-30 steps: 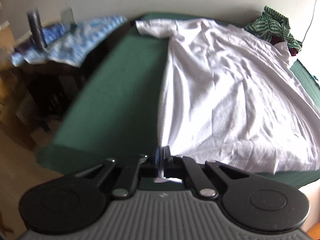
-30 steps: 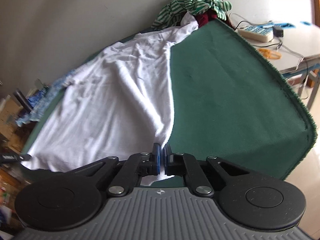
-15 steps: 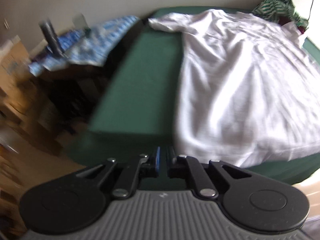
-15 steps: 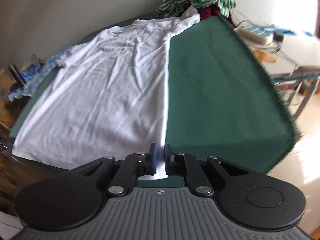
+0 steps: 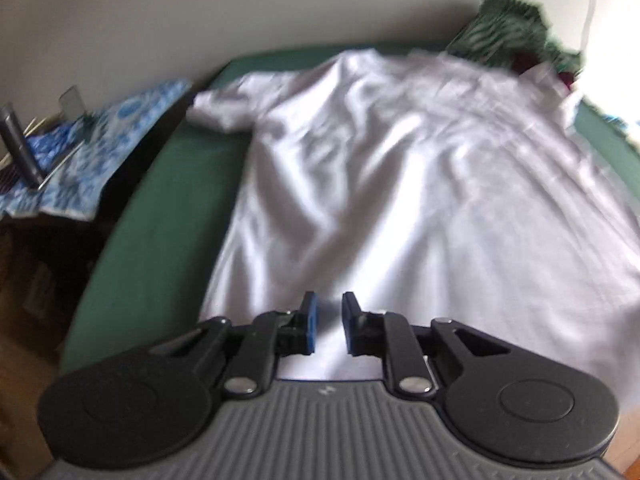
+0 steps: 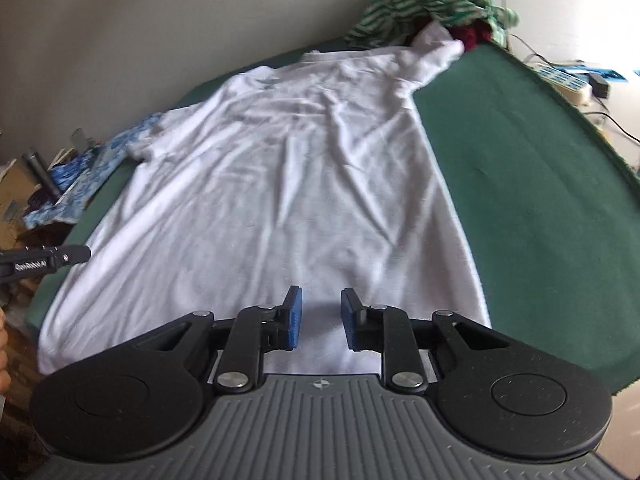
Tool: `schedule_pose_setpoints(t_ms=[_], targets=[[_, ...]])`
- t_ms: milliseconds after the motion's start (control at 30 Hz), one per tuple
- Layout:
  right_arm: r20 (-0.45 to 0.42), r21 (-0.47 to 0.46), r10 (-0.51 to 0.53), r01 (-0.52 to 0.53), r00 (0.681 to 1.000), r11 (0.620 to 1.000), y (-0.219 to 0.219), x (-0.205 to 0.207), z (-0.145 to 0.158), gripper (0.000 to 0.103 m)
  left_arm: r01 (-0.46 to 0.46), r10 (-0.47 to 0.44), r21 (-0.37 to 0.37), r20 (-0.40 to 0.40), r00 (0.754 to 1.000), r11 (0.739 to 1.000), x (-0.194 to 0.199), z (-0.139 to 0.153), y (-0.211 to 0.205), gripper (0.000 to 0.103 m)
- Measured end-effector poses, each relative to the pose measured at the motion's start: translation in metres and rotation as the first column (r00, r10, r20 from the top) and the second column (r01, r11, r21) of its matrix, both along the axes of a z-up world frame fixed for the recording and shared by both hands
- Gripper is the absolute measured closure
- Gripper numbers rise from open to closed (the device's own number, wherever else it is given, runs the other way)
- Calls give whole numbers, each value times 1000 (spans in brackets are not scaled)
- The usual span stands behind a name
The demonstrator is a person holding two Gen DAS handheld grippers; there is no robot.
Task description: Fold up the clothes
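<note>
The white T-shirt [image 6: 280, 184] lies spread flat, unfolded, on the green table [image 6: 520, 184], hem nearest; no fold yet shows. Above the hem the left gripper [image 5: 327, 322] is opening, and the right gripper [image 6: 320, 318] stands parted, apparently pinching nothing.

Daylight is pouring in from the right, blowing out the far right corner of my left view. That view is smearing with motion blur; the white shirt [image 5: 400, 184] is glaring softly. My right view is staying sharper, the shirt's creases casting gentle shadows. Both pictures are bending and darkening at the edges.
</note>
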State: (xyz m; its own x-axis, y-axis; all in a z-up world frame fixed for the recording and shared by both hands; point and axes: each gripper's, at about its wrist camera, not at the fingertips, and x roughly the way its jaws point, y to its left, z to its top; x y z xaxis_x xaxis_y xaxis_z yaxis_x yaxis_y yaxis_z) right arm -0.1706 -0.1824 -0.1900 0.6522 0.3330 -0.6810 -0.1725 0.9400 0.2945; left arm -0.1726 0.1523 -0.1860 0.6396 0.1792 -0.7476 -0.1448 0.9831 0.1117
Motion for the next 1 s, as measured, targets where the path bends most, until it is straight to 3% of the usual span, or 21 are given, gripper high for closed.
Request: schedule_pose_setpoints(t_ms=[67,100,133,167,300,400,467,567,667,700,733,767,800,900,967,1000], targets=[[0,-42,-68,68,998,997,-13,4,2,89,-22,22,32,4,1000,999,-1,0,24,76],[-3,-61,-100,100,995,993,-18,7,4,88,-42,43,81,-10,999,996,-2,0,34,85],[-6,-77,-130,129,992,989,-20,10,7,91,-44,45,104,-7,999,994,-1,2,43,90],[-9,-92,-159,158,987,983,-23,13,10,87,-35,35,113,4,999,993,1,6,50,93],[38,-37,-116,117,993,992,10,33,19,82,71,-72,16,69,995,997,33,24,42,90],[11,-4,-67,67,998,998,46,62,10,82,118,-115,-46,63,991,992,82,10,25,79],[-6,-4,-76,76,997,997,57,78,1,82,100,-99,-29,34,995,995,105,-5,28,82],[14,-6,-149,149,989,989,46,95,-3,85,54,-55,15,65,996,998,121,-9,53,75],[32,-85,-235,237,971,968,33,111,0,89,-6,1,63,64,998,998,139,-7,79,67],[39,-86,-239,242,970,967,32,116,3,83,-30,25,75,58,998,997,146,-5,88,67],[46,-86,-243,247,969,965,31,121,7,78,-51,47,70,58,997,996,154,-1,95,68],[53,-87,-247,251,967,964,29,126,10,78,-67,63,46,70,996,997,159,4,99,77],[49,-81,-232,236,971,968,33,134,11,78,-74,73,15,85,994,997,163,9,100,79],[25,-48,-153,154,988,987,50,160,8,78,-24,30,-55,100,995,998,182,13,79,78],[16,-45,-115,116,993,992,58,180,1,79,0,5,-58,85,996,998,196,7,61,71],[13,-56,-115,115,993,992,59,190,-2,79,-13,15,-36,72,997,999,205,2,57,74]])
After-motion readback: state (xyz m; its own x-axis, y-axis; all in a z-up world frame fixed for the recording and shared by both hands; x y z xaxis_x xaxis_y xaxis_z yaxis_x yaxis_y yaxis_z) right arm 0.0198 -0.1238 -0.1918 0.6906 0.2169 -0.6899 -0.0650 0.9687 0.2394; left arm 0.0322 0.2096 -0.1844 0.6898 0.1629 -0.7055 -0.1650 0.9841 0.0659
